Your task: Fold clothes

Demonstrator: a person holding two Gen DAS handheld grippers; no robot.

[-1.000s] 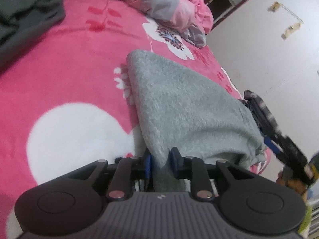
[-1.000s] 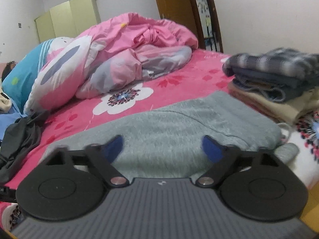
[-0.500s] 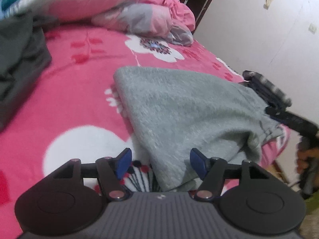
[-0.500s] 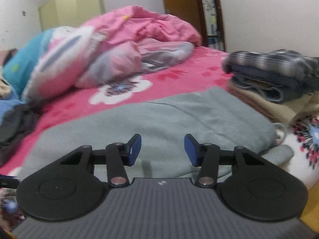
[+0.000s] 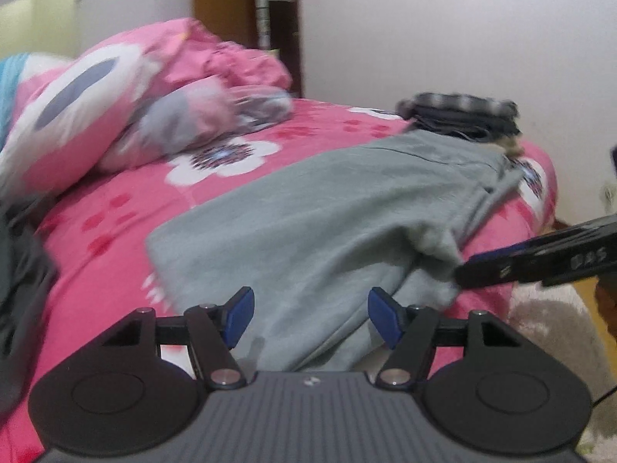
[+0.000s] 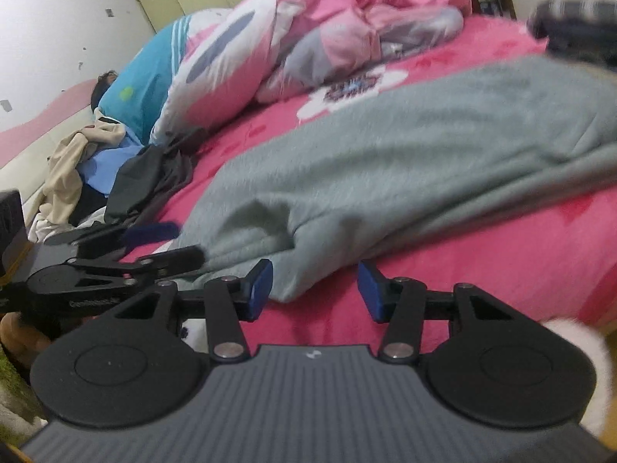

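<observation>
A grey garment lies folded across the pink flowered bedspread. My left gripper stands open just above its near edge, and its blue pads touch no cloth. In the right wrist view the same grey garment has a near corner drooping toward the bed's edge. My right gripper hovers at that corner with its jaws closing. The corner sits between the pads, which do not press on it. Each gripper shows in the other's view: the right gripper and the left gripper.
A stack of folded clothes sits at the bed's far right corner. A bunched pink duvet fills the back. Dark garments and a beige cloth lie at the left. The bed's edge runs just below the grippers.
The left gripper let go of the grey garment's edge, opened wide, rolled level and drew back. The right jaws narrowed and swung left to the garment's near corner.
</observation>
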